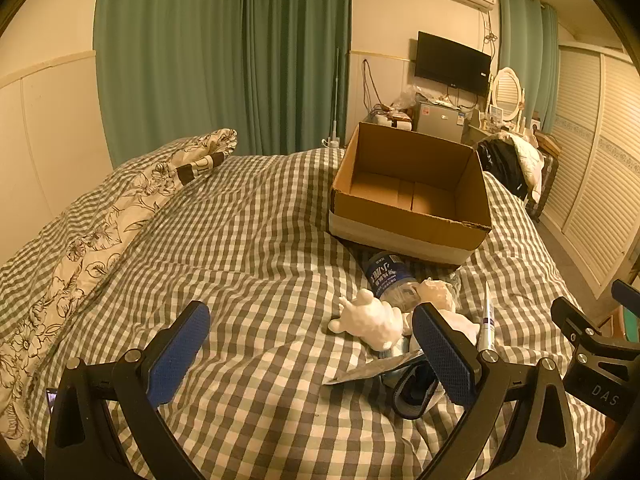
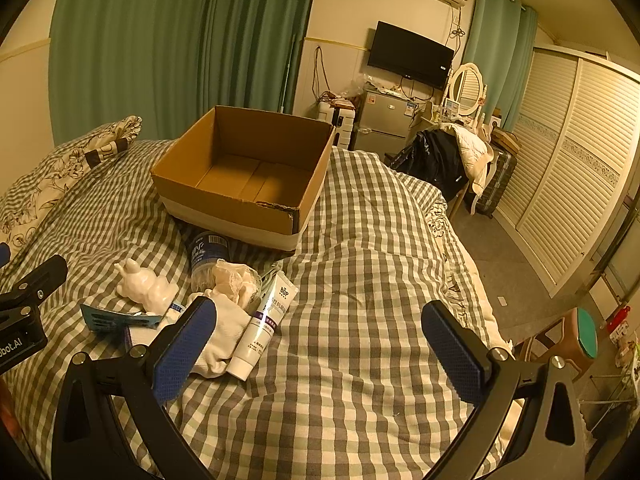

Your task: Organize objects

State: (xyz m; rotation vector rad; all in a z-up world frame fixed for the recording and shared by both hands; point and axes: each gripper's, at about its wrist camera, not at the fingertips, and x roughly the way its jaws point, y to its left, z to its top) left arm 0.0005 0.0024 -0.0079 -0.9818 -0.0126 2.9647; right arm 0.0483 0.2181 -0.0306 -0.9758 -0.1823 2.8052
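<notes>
An open, empty cardboard box (image 1: 416, 236) (image 2: 236, 208) sits on the checked bed cover. In front of it lies a pile: a white figurine (image 1: 370, 322) (image 2: 146, 286), a water bottle (image 1: 386, 274) (image 2: 206, 254), a crumpled pale cloth (image 1: 436, 290) (image 2: 236, 280), a white tube (image 2: 264, 320) (image 1: 487, 320), a white sock (image 2: 226, 334) and a blue packet (image 2: 108, 320). My left gripper (image 1: 312, 354) is open above the bed, left of the pile, its right finger over the pile's edge. My right gripper (image 2: 320, 354) is open, right of the pile.
A floral pillow (image 1: 120, 208) lies at the bed's left. A chair with dark and white jackets (image 2: 444, 160) stands past the bed's far right corner. A stool (image 2: 576, 340) and louvred wardrobe doors (image 2: 568, 176) are on the right. A small fridge (image 2: 380, 124) is at the back.
</notes>
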